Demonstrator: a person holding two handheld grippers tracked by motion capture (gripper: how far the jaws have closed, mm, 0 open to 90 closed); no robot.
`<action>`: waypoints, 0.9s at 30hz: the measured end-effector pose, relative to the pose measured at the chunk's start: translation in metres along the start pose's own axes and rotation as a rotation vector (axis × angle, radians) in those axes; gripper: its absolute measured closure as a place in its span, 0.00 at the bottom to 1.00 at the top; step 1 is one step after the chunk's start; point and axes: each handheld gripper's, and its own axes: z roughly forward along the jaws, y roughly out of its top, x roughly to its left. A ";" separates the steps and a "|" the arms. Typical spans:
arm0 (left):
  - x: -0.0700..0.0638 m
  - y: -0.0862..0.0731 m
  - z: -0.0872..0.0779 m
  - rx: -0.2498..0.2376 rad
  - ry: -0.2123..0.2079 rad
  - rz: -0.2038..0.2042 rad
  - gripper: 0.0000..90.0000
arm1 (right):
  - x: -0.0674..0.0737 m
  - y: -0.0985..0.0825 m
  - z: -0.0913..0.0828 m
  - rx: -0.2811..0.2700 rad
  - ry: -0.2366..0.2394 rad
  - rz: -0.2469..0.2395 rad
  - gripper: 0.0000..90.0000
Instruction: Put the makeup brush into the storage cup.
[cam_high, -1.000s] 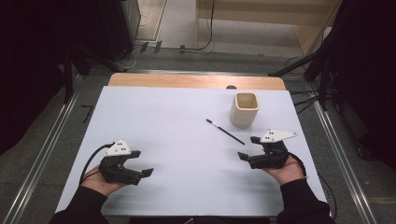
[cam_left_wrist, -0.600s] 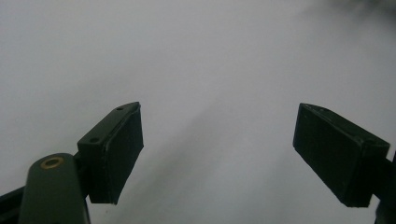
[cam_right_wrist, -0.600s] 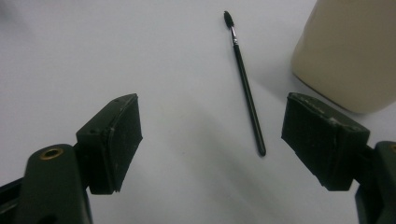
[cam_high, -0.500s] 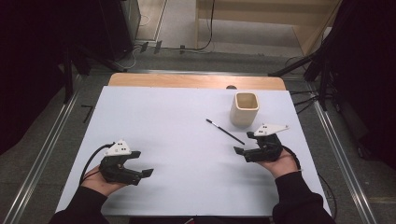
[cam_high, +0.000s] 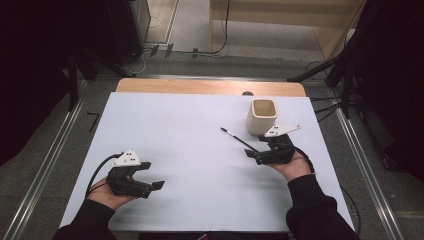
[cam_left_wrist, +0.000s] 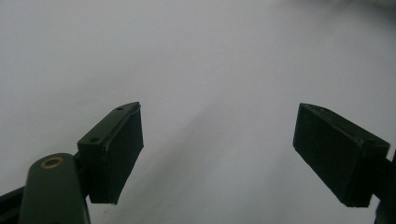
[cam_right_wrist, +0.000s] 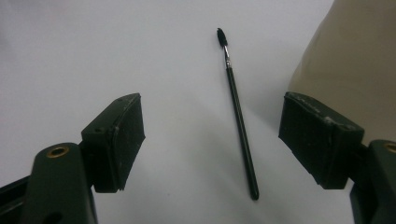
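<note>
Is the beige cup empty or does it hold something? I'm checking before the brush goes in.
Empty as far as visible: the upright beige square cup shows only bare inner walls from above.

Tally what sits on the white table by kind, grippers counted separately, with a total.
Brushes: 1, the thin black brush, lying flat
Cups: 1, the beige cup, upright beside the brush
Grippers: 2, the left gripper and the right gripper, both with jaws apart
Total: 4
</note>
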 end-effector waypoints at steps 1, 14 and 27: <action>0.000 0.000 0.000 0.001 0.000 0.000 0.18 | -0.001 0.002 0.001 0.000 -0.002 -0.002 0.27; 0.002 -0.001 -0.002 -0.003 0.005 -0.014 0.18 | -0.006 0.026 0.013 0.116 0.043 -0.010 0.29; 0.001 -0.001 0.001 0.007 -0.005 -0.013 0.19 | -0.004 0.051 0.023 0.346 0.057 -0.114 0.30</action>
